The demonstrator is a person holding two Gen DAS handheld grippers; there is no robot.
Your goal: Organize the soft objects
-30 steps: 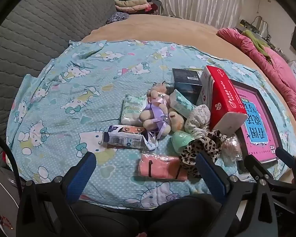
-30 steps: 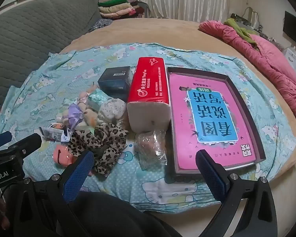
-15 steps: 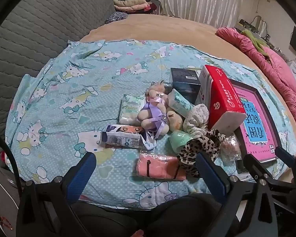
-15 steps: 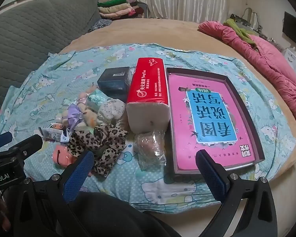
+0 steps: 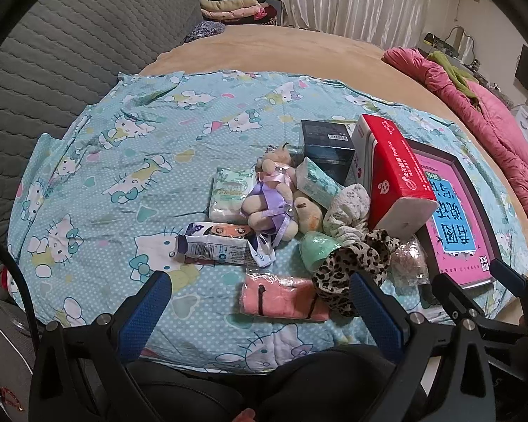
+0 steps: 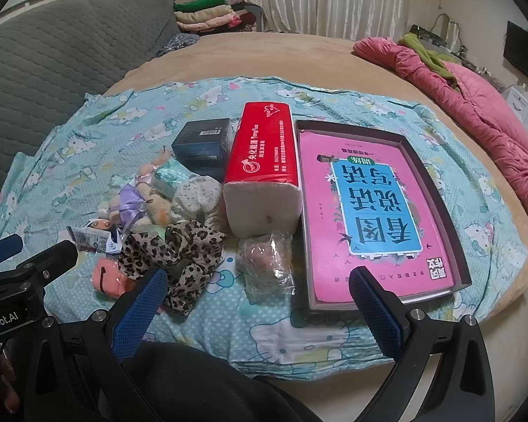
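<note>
Soft things lie heaped on the bed, none lifted yet. Left tongs (image 5: 260, 304) hang spread and empty above the near edge of the cartoon-cat sheet (image 5: 88, 176); right tongs (image 6: 257, 302) are likewise spread, holding nothing. Compared with a second ago almost nothing has changed: both views have crept only slightly, and no item has shifted, so sorting looks unstarted. Just beyond the left tongs, at twelve o'clock, lies a pink pouch (image 5: 281, 299), with a leopard scrunchie (image 5: 352, 263) at one o'clock. Farther out sit a plush bear (image 5: 274, 200), a tissue pack (image 5: 230, 193) and a red tissue brick (image 5: 394, 176). From the right tongs, a tray (image 6: 436, 183) holding a pink book (image 6: 369, 211) lies at one o'clock.
</note>
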